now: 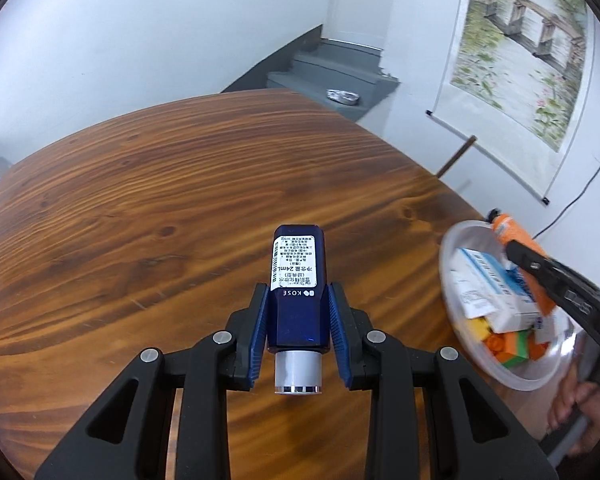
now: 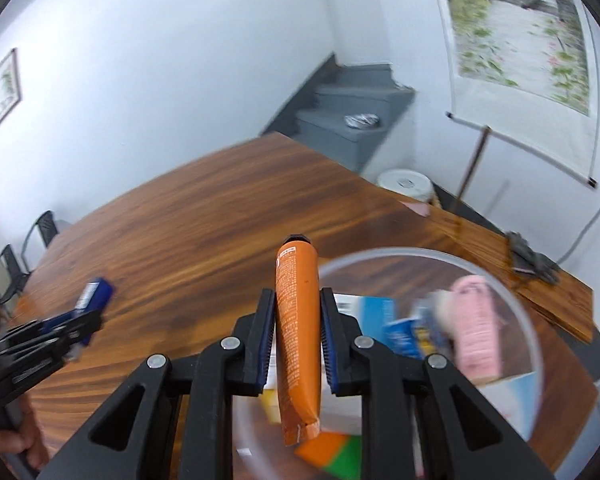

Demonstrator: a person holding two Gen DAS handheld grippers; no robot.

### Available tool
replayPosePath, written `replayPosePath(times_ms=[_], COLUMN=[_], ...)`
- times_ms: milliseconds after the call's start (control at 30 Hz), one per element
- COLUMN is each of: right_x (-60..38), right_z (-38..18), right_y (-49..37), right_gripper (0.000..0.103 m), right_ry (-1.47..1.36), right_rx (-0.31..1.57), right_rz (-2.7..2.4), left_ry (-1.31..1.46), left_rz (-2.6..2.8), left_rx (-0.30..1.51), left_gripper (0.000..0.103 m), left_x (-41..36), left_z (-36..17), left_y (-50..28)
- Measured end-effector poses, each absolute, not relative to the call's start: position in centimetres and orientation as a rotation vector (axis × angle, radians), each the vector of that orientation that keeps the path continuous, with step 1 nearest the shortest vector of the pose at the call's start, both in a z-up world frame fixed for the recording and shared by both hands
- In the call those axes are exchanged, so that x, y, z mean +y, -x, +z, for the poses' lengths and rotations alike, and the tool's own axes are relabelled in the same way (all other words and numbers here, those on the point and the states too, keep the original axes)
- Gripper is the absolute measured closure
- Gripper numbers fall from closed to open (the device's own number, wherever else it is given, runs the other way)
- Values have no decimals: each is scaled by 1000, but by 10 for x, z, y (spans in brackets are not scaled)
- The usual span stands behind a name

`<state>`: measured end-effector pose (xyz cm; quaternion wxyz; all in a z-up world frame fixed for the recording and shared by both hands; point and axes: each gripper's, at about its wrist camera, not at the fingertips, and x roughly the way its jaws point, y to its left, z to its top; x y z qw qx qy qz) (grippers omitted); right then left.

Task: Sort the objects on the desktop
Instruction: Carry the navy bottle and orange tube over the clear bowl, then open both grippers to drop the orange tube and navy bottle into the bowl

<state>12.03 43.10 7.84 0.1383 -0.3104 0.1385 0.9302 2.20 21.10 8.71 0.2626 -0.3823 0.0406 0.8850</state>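
My left gripper point(image 1: 298, 300) is shut on a dark blue bottle point(image 1: 298, 280) with a white label and a silver cap toward the camera, held above the wooden table point(image 1: 120, 220). My right gripper point(image 2: 298, 308) is shut on an orange tube point(image 2: 298, 320) with a black cap, held over the near rim of a clear plastic bowl point(image 2: 512, 292). In the right wrist view the left gripper point(image 2: 72, 324) and blue bottle point(image 2: 96, 292) show at the left. The left wrist view shows the right gripper point(image 1: 512, 246) with the orange tube point(image 1: 512, 226) above the bowl point(image 1: 448, 248).
The bowl holds white and blue boxes point(image 1: 488, 288), orange, yellow and green blocks point(image 1: 508, 340) and a pink item point(image 2: 476, 324). A dark object point(image 2: 528, 258) lies at the table's far right edge. Grey steps point(image 1: 332, 76), a scroll painting point(image 1: 520, 48) and chairs point(image 2: 16, 256) surround the table.
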Motion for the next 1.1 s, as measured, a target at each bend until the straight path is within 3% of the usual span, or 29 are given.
replayPosePath(times_ms=[200,567,833,1100], right_x=[455,475,477,482], right_z=[72,64,71,69], right_y=[-127,-169,-202,-214], right_gripper=[74,73,46,39], right_ry=[887,789,689,659], right_rx=[483,566,583,587], right_rz=[2660,2685,2711,2737], left_ry=[1043,1048,1097,1078], left_rz=[2328,2208,2117,2094], left_rx=[130,185,198,238], left_gripper=[71,71,71,71], left_x=[237,298,342,369], left_z=[89,90,80,84], left_y=[-36,-54,-59,-70])
